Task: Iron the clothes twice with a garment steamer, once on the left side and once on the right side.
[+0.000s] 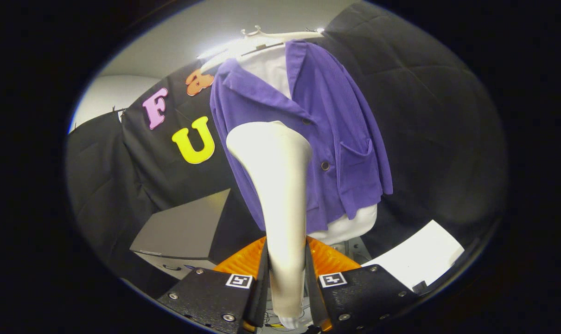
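The gripper (pixel 286 273) clamps the white steamer (pixel 276 185) by its handle, head raised before the purple jacket (pixel 341 139) on a hanger (pixel 262 39).

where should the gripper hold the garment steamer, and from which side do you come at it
By its slim handle, as now: the gripper is shut on the garment steamer with a finger on either side of the narrow lower shaft, coming from below and behind. The body widens to a broad head near the purple jacket, too wide to span, and that end must stay free to face the cloth.
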